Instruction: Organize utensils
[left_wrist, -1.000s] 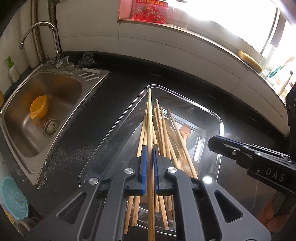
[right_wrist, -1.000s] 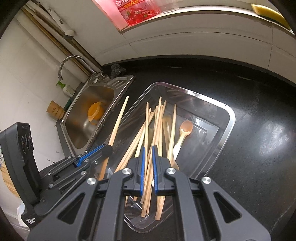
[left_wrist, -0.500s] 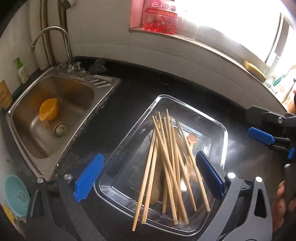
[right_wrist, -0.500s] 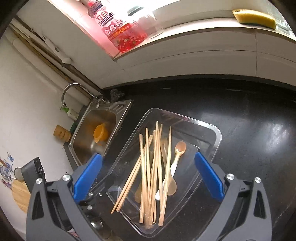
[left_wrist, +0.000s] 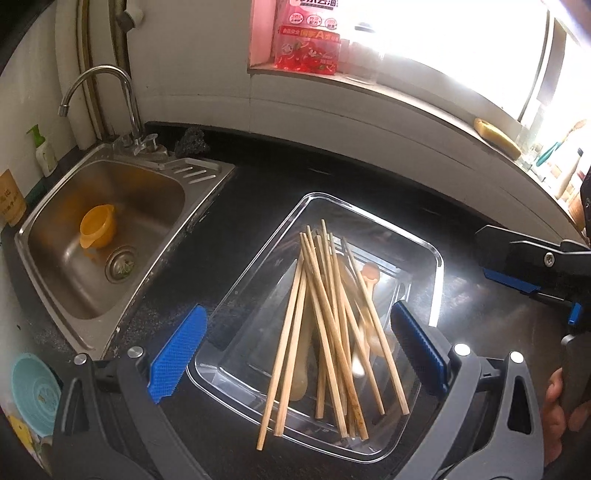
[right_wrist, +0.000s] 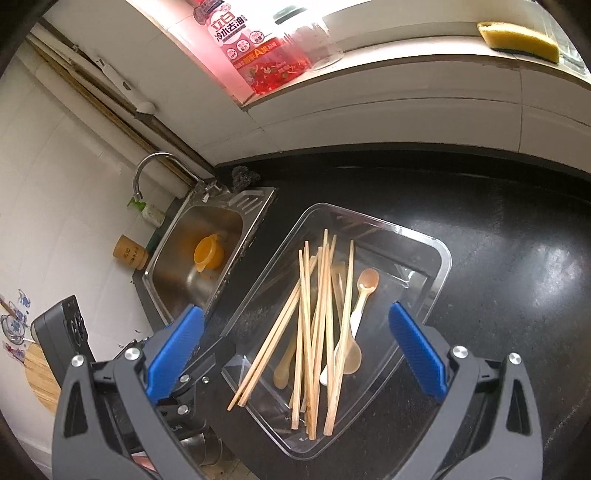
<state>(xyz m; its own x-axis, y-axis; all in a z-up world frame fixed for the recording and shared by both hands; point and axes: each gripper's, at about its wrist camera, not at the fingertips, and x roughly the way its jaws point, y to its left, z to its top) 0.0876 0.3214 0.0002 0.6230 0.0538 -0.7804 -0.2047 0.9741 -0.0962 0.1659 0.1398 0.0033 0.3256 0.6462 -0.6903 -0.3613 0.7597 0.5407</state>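
Observation:
A clear plastic tray (left_wrist: 258, 325) (right_wrist: 399, 266) sits on the black counter. Several wooden chopsticks (left_wrist: 325, 314) (right_wrist: 314, 317) lie loosely crossed in it, some poking over its near rim. Under them lie spoons, one with a brownish bowl (right_wrist: 367, 280) (left_wrist: 369, 271). My left gripper (left_wrist: 297, 350) hangs above the tray's near end, open wide, with nothing touching its blue pads. My right gripper (right_wrist: 295, 349) hovers over the same end, also open and holding nothing. It also shows at the right edge of the left wrist view, and the left gripper (right_wrist: 192, 376) shows low in the right wrist view.
A steel sink (left_wrist: 155, 206) with an orange cup (left_wrist: 98, 227) and a tap (left_wrist: 99, 74) lies left of the tray. A dark scrubber (left_wrist: 194, 142) sits behind it. A red detergent bottle (right_wrist: 266, 55) and a yellow sponge (right_wrist: 517, 37) rest on the sill. A person's hand (left_wrist: 557, 398) is at the right.
Both grippers went from shut to wide open. The chopstick that the left one gripped now lies with the others in the tray. Both cameras have pulled up and back.

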